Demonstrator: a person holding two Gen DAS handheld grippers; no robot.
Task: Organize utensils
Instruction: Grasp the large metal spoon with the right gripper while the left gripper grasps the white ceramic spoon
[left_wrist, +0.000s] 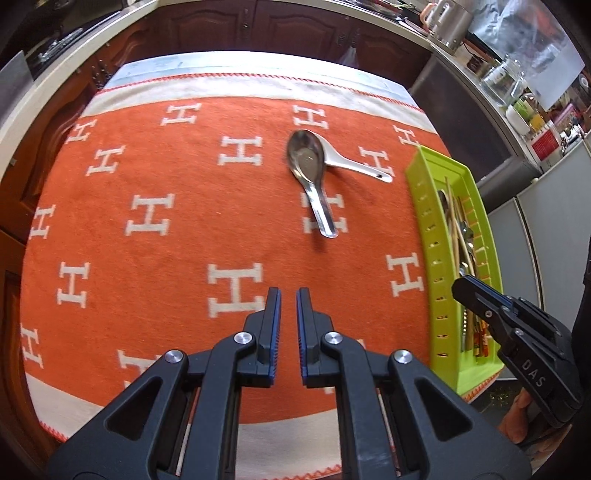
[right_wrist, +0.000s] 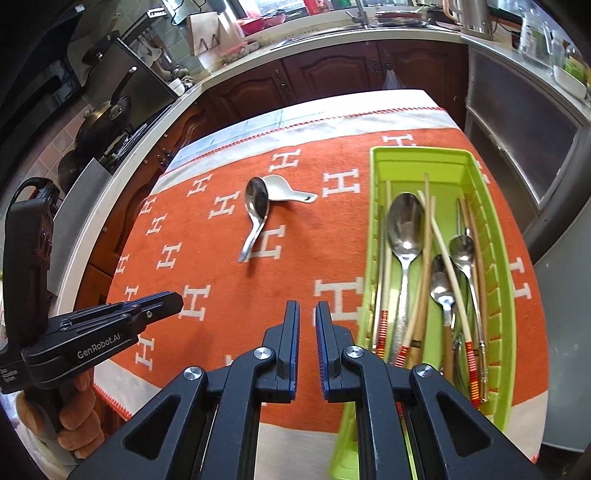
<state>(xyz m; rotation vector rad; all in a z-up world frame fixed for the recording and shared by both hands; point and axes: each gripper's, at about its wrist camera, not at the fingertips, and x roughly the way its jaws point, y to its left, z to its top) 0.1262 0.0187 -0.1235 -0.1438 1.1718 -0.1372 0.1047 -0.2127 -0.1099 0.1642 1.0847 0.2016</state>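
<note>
Two soup spoons lie crossed on the orange cloth, a steel spoon (left_wrist: 310, 173) (right_wrist: 256, 214) and a white spoon (left_wrist: 354, 166) (right_wrist: 286, 190) under its bowl. A lime green tray (left_wrist: 421, 206) (right_wrist: 373, 221) at the right edge holds several metal spoons (right_wrist: 405, 225) and chopsticks (right_wrist: 424, 258). My left gripper (left_wrist: 289, 295) (right_wrist: 173, 302) hovers over the cloth well short of the two spoons, jaws nearly together with nothing between them. My right gripper (right_wrist: 307, 306) (left_wrist: 461, 286) hangs over the tray's near left edge, also shut and holding nothing.
The orange cloth (left_wrist: 166, 177) with white H marks covers the table. Dark wood cabinets (right_wrist: 332, 74) and a counter stand behind it, a pan and stove at the far left, and grey appliances (right_wrist: 517, 129) close to the table's right side. A hand (right_wrist: 74, 417) grips the left tool.
</note>
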